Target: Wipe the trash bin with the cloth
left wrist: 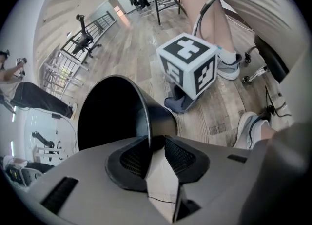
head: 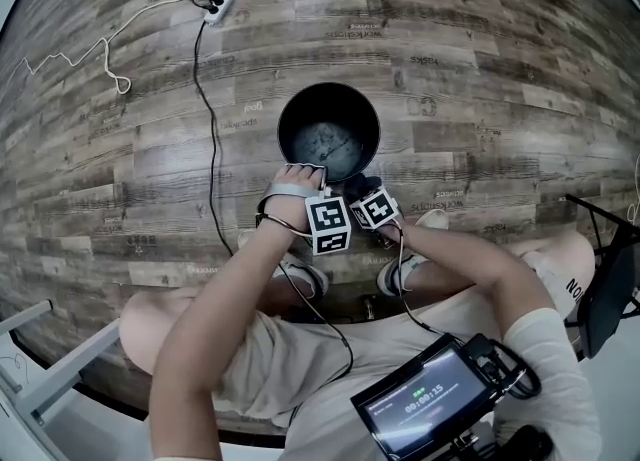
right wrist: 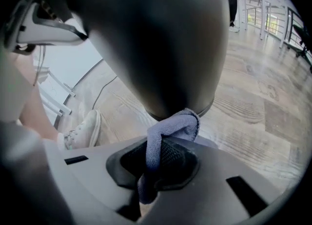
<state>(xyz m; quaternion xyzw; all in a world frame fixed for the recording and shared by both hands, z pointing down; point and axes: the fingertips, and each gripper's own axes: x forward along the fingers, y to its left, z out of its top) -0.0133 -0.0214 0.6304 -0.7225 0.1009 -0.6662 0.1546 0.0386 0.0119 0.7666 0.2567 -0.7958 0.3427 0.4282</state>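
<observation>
Left hand-held gripper (left wrist: 156, 147) sat with jaws narrowly apart astride the near rim of the black trash bin (head: 345, 109) on the wood floor (head: 480, 69), and just right of it the right hand-held gripper (right wrist: 158, 156) was clamped on the blue-grey cloth (right wrist: 175, 126), which lay against the bin's outer wall near its base.

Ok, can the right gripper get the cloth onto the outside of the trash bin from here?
Likely yes: the right gripper is shut on the cloth, whose bunched end sits against the trash bin low on its outer wall, nothing between.
</observation>
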